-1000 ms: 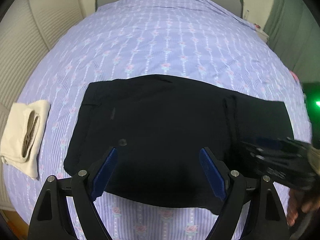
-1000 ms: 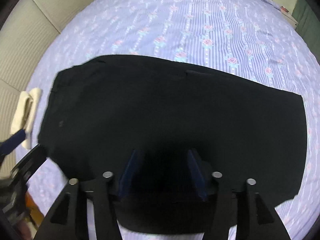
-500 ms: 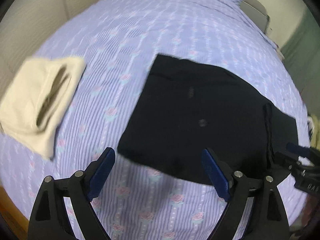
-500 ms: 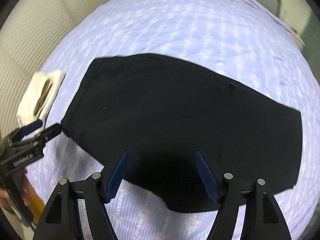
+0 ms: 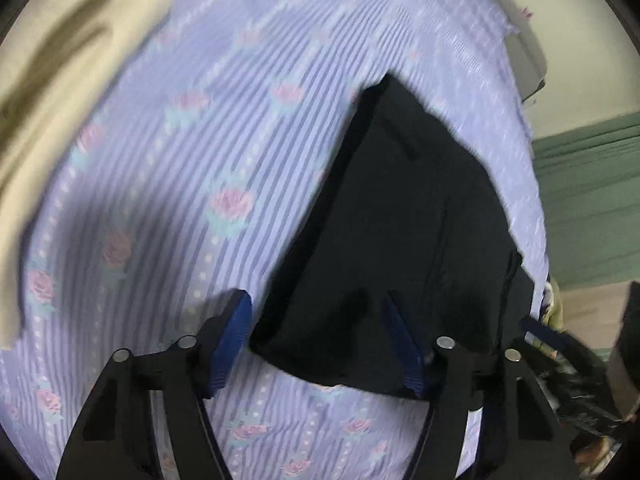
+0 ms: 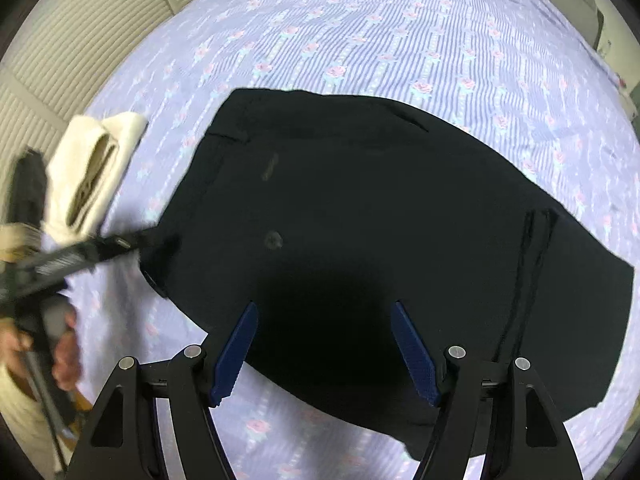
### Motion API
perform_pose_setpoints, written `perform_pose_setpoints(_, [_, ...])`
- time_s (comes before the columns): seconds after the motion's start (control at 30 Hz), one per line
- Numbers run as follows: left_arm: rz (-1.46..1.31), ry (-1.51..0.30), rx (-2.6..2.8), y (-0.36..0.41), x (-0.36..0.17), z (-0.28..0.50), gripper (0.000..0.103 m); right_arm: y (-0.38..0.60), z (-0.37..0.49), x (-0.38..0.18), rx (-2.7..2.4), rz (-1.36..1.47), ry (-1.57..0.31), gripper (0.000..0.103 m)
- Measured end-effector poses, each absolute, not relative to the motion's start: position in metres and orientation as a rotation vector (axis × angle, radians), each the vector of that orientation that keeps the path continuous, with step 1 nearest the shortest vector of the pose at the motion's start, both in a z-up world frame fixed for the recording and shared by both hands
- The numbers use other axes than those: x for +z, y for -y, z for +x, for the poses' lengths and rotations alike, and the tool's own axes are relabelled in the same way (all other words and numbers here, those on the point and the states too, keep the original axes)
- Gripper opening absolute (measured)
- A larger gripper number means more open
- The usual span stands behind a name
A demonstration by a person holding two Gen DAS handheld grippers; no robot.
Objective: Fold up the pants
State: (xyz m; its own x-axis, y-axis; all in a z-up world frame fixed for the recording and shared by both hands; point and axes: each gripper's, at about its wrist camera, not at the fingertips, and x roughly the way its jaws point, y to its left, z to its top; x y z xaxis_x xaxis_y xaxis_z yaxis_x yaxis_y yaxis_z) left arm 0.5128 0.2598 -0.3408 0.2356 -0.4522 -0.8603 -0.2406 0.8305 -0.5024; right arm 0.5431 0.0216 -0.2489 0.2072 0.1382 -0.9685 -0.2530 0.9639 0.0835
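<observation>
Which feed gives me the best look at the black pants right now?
The right wrist view. The black pants show there almost whole, flat on the bedsheet, with their outline and button sharp. The left wrist view is motion-blurred and shows them narrowed toward one corner, partly behind the left gripper.

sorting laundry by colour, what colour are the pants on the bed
Black pants, plain, with no visible pattern; the right wrist view shows them best.
</observation>
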Motion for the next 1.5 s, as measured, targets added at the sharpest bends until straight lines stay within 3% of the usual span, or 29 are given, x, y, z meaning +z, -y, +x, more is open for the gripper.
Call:
perform_pose_setpoints(0.43, [-1.049, -1.267, -0.195, -0.263, -0.38, 0.486, 0.067, -0.047, 0.539, -0.25, 0.324, -0.185, -1.339, 0.071])
perform_pose_setpoints(0.47, [-1.096, -1.259, -0.21, -0.26, -0.384, 0.488, 0.063, -0.046, 0.539, -0.251, 0.323, -0.182, -1.341, 0.071])
perform_pose_setpoints(0.77, [-1.16, -1.214, -0.113, -0.245, -0.39, 0.518, 0.059, -0.036, 0.54, -0.25, 0.287, -0.181, -1.33, 0.071])
perform_pose_setpoints(0.8, [-1.132, -1.225, -0.088, -0.241, -0.388, 0.519, 0.051, -0.032, 0.54, -0.251, 0.276, -0.168, -1.335, 0.071])
perform_pose_setpoints(0.9, [-1.006, -1.228, -0.04, -0.23, -0.363, 0.52, 0.032, -0.022, 0.54, -0.249, 0.256, -0.141, -1.336, 0.071])
perform_pose_setpoints(1.0, [-0.896, -1.184, -0.046, -0.224, -0.327, 0.517, 0.025, -0.008, 0.537, -0.242, 0.238, -0.123, -1.324, 0.071])
perform_pose_setpoints(1.5, [-0.274, -0.942, -0.17, -0.071, -0.124, 0.514, 0.022, 0.123, 0.497, -0.149, 0.168, 0.01, -1.133, 0.071])
